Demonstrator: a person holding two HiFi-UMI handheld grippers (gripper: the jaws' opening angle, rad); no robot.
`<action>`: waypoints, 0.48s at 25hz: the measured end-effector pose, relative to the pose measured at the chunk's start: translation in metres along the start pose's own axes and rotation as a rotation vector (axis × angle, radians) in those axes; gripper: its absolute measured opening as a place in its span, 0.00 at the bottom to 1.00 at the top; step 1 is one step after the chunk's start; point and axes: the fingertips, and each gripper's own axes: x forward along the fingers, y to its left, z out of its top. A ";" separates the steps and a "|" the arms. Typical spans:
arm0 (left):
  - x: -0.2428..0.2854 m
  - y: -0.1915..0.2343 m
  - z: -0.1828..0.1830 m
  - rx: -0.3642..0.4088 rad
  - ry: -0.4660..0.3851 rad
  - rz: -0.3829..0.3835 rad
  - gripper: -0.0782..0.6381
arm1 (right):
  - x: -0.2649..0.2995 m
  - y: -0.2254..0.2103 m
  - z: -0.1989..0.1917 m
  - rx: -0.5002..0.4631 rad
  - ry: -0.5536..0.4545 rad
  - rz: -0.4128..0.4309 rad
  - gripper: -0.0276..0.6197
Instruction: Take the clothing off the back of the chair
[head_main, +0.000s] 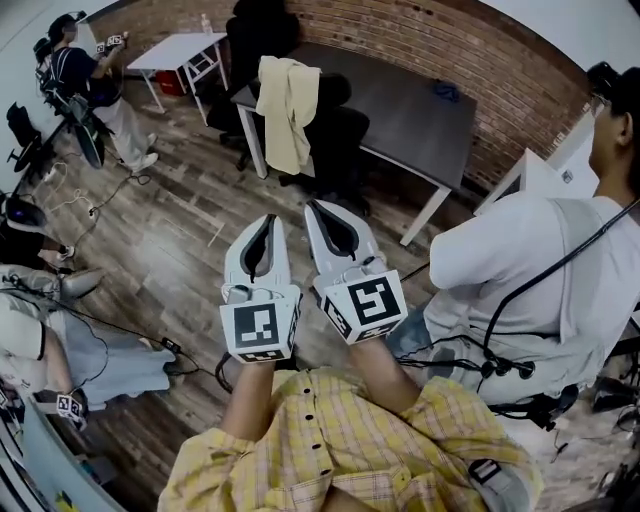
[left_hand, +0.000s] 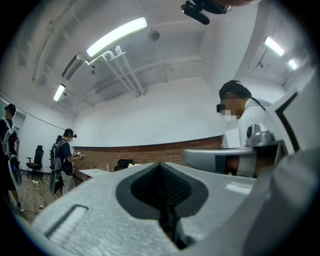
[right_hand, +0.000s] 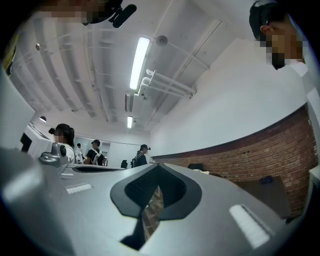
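Head view shows left gripper and right gripper pressed shut and empty, so unless they open they might just knock the clothing off the chair back.

Shirt: yellow plaid, dark buttons down the front, short sleeves.
Left tool: pale grey shell, dark ribbed inner pads.
Right tool: same grey shell and dark pads.
Cubes: white, black square markers.

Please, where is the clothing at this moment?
In the head view, upper middle: the clothing hangs over the back of the black chair at the left end of the dark table.
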 end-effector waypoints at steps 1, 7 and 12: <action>0.007 0.004 -0.001 -0.004 -0.001 -0.003 0.11 | 0.006 -0.004 -0.002 -0.005 0.002 -0.006 0.05; 0.059 0.029 -0.010 -0.017 -0.002 -0.035 0.11 | 0.051 -0.029 -0.014 -0.010 0.012 -0.042 0.05; 0.112 0.049 -0.014 -0.028 0.001 -0.068 0.11 | 0.097 -0.057 -0.023 -0.013 0.021 -0.075 0.05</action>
